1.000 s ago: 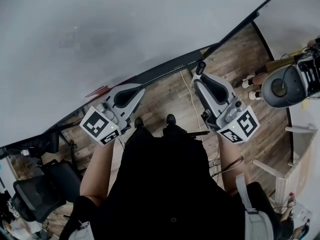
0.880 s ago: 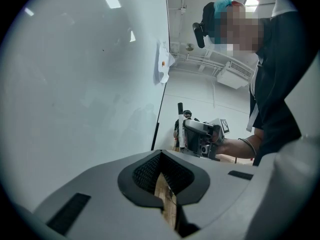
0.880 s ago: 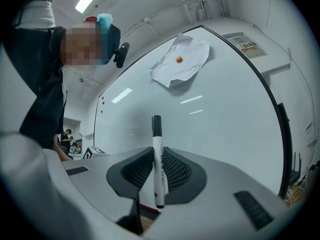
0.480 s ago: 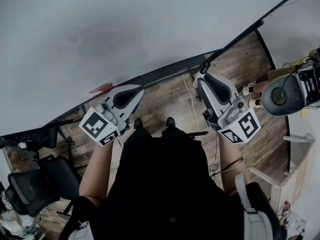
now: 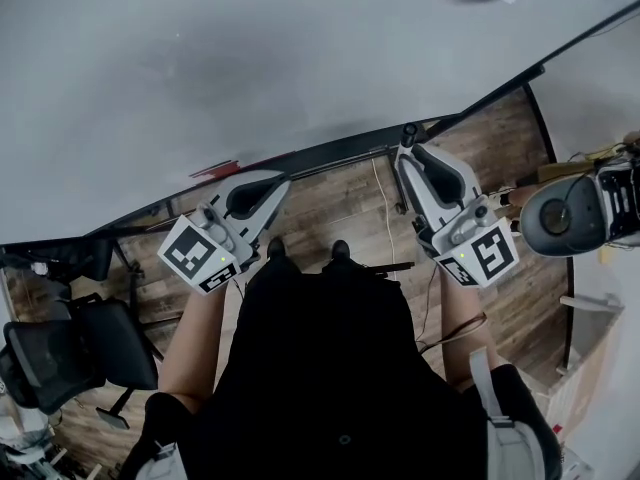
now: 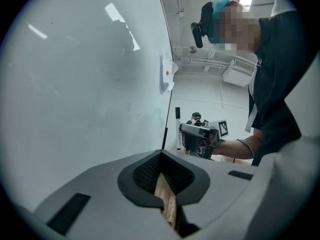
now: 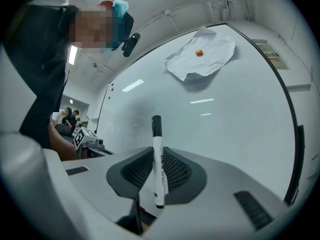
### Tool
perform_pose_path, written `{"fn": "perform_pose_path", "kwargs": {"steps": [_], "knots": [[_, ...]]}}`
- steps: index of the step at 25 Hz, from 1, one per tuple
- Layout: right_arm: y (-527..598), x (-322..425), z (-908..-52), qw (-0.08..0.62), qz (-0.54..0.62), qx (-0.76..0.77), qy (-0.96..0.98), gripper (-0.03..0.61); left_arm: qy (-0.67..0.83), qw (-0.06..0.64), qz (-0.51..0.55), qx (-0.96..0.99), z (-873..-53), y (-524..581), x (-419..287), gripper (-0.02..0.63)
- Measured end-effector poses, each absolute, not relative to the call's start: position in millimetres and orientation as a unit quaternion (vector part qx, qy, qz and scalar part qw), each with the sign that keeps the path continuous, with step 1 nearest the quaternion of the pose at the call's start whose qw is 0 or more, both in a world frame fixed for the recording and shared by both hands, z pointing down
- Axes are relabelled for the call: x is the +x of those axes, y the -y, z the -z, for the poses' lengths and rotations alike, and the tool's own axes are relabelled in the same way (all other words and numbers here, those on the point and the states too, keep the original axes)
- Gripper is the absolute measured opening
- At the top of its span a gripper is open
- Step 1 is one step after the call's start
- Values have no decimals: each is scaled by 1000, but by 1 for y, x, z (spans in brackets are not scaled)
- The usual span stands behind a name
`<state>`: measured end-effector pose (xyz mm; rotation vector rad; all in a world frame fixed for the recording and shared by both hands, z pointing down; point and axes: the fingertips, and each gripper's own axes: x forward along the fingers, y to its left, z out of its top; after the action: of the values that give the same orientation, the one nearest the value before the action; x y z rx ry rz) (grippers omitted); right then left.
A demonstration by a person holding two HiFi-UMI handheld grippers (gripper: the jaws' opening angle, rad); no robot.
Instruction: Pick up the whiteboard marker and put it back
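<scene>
**Marker in right jaws: slip and roll-off risks**

The right gripper (image 5: 406, 150) clamps the whiteboard marker (image 7: 158, 164) at mid-barrel. In its own view the cap points to 12 o'clock, close to the whiteboard (image 7: 225, 114). The left gripper (image 6: 161, 156) sits at 9 o'clock of the right in the head view, jaws drawn together and empty.

Risks, as I judge them:
- The smooth round barrel may pivot or slide in the pads.
- The cap may knock the board.
- If released on the narrow dark ledge (image 5: 300, 158), the marker may roll off onto the wooden floor (image 5: 340, 203).

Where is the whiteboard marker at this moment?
In the right gripper view, the whiteboard marker stands upright, black cap up, clamped between the jaws of the right gripper, in front of the whiteboard.
</scene>
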<state>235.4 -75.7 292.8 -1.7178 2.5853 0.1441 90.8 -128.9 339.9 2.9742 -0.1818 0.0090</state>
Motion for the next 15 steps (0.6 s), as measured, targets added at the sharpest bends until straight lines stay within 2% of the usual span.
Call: {"fn": "perform_pose_path", "kwargs": {"steps": [15], "knots": [[144,177,-303,-104,-132,-489,-856,72,167,89,1,982,-338,156,42,9]]}}
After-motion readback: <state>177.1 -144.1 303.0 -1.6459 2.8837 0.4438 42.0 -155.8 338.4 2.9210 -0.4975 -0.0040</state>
